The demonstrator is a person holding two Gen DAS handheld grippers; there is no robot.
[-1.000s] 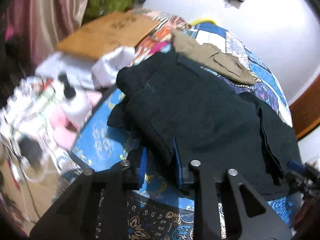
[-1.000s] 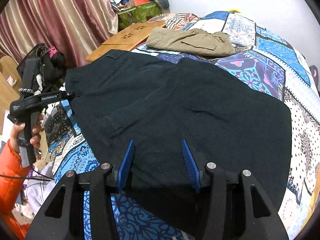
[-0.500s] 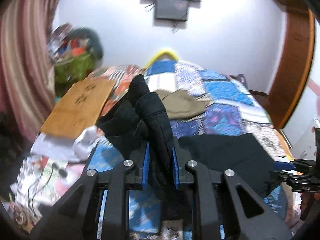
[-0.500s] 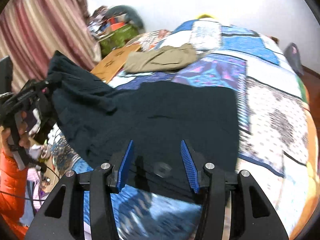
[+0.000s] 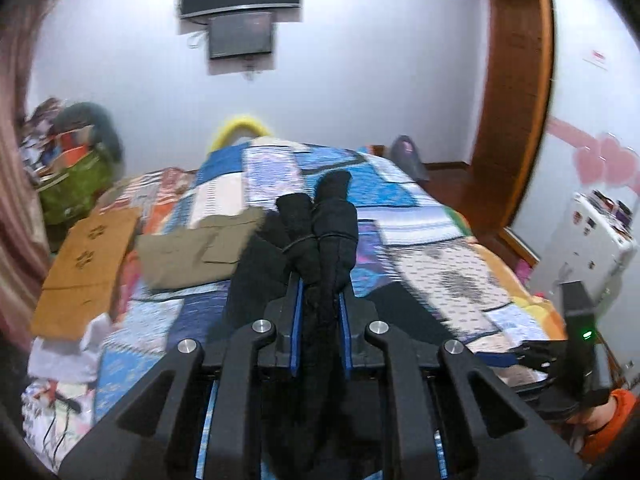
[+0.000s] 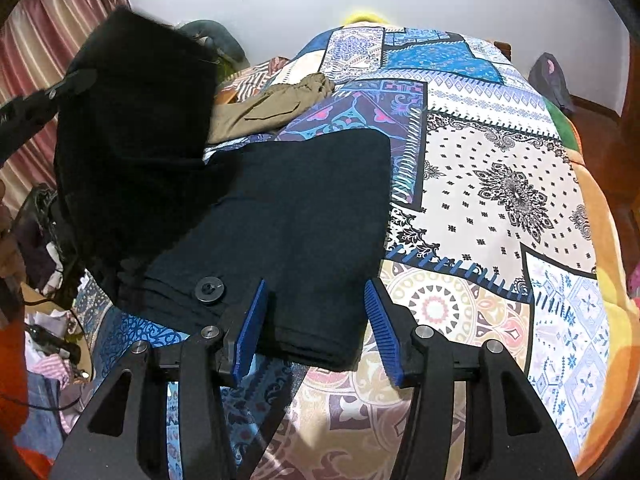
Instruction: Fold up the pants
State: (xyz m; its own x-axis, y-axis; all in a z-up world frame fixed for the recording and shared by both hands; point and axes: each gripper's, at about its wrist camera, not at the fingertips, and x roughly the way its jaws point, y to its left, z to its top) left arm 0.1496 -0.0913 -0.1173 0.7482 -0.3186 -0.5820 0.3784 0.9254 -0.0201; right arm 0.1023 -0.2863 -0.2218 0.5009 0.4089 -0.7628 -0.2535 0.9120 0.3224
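Observation:
Black pants [image 6: 288, 208] lie on the patchwork bedspread [image 6: 500, 184], with the waist and its button [image 6: 209, 289] at the near edge. My left gripper [image 5: 320, 300] is shut on a bunched end of the pants [image 5: 324, 232] and holds it raised above the bed; in the right wrist view that lifted part [image 6: 136, 120] hangs at the left, with the left gripper [image 6: 44, 96] beside it. My right gripper [image 6: 316, 320] is open, its blue pads either side of the near waist edge, holding nothing.
Folded khaki pants [image 5: 192, 248] lie farther up the bed, also in the right wrist view [image 6: 268, 108]. A brown board [image 5: 88, 264] lies on the bed's left side. Clutter and a curtain [image 6: 52, 32] are at the left. A white appliance [image 5: 592, 240] stands at the right.
My left gripper closed on the end of the pants, lifted it off the bed and swung it up. The right gripper stayed open and shifted toward the waist edge.

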